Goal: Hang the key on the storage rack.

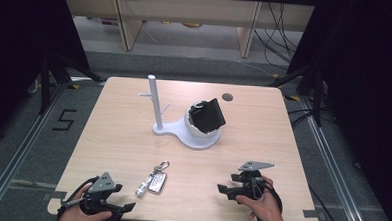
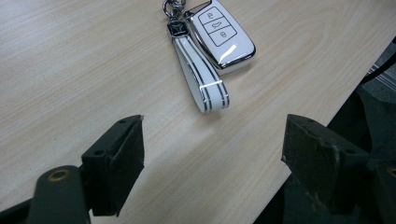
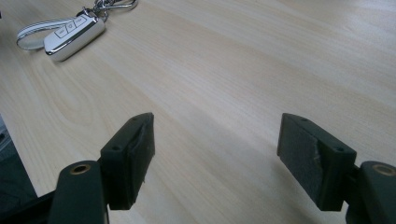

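Holding both tongs low at my edge of the table (image 1: 118, 137), I see the left gripper (image 1: 114, 205) with its jaws spread wide and nothing between them, and the right gripper (image 1: 224, 188) likewise gaping and empty. Between the two, a little nearer my left tongs, lies the car key fob (image 1: 157, 182), white with a shiny rim, flat on the wood and touched by neither tool. In the left gripper view the fob (image 2: 223, 33) sits just ahead of the jaws with its top cut off by the frame, three button marks facing up, and its white strap (image 2: 201, 74) loops back toward the jaws. From the right gripper view the fob (image 3: 74, 32) lies well off to the left ahead, and its key ring (image 3: 114, 4) is clipped by the upper edge. Beyond both tongs stands a white stand (image 1: 156, 106) with a pegged post and a round base holding a bowl-like cup. A black object (image 1: 209, 115) leans in that cup; I cannot make out what it is. My left hand (image 1: 77, 215) is partly cut off at the bottom.
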